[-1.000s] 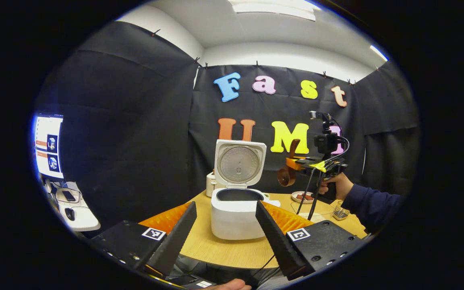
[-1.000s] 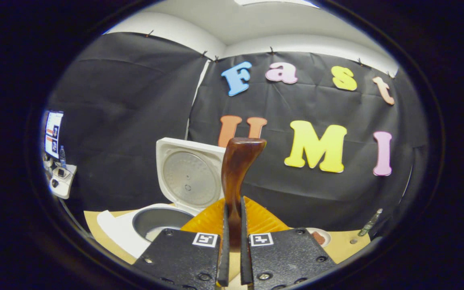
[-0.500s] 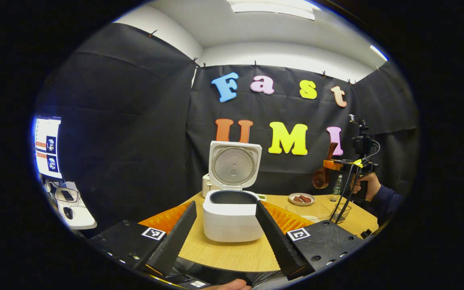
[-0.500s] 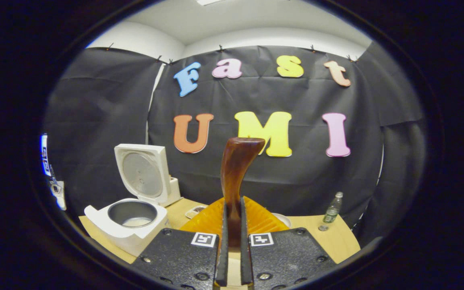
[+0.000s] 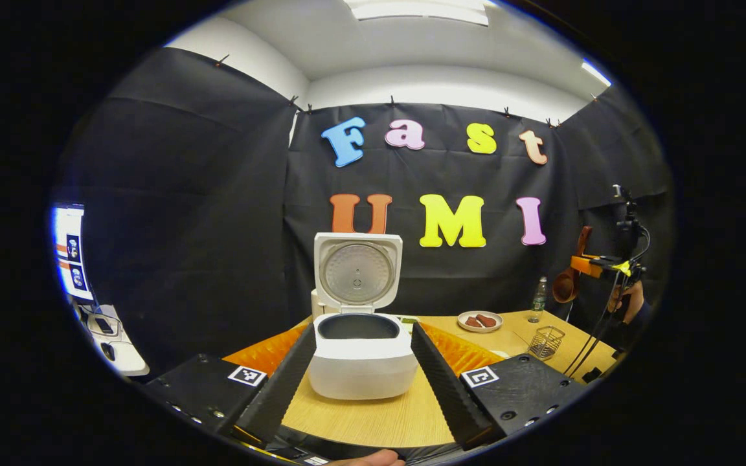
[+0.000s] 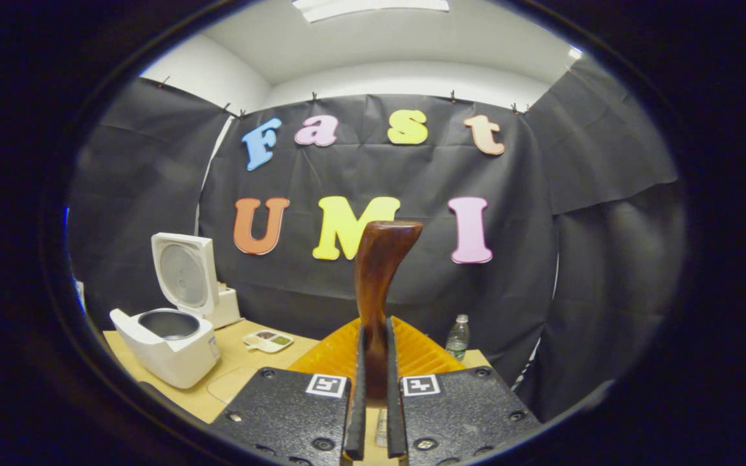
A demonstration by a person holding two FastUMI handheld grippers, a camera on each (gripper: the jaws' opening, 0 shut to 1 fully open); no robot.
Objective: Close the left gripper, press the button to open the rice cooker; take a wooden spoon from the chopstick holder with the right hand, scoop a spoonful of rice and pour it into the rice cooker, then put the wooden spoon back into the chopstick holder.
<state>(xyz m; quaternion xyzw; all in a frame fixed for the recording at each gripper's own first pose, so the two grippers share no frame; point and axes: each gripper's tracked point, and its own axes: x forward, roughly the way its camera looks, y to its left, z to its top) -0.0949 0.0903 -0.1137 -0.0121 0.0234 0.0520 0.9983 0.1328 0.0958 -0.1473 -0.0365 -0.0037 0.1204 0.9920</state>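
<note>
You've swung the wooden spoon (image 6: 379, 285), clamped in your right gripper (image 6: 373, 414), from the rice cooker (image 5: 361, 356) toward the chopstick holder (image 5: 546, 342); left gripper (image 5: 363, 382) gapes empty.

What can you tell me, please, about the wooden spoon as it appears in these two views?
The wooden spoon is dark, glossy brown wood with a curved handle that widens at its end. In the right gripper view the handle stands upright between the fingers of the right tool, which press on it from both sides. In the left gripper view its round bowl hangs below that tool, in the air above the wire chopstick holder at the table's right end. Whether the bowl holds rice cannot be told.
</note>
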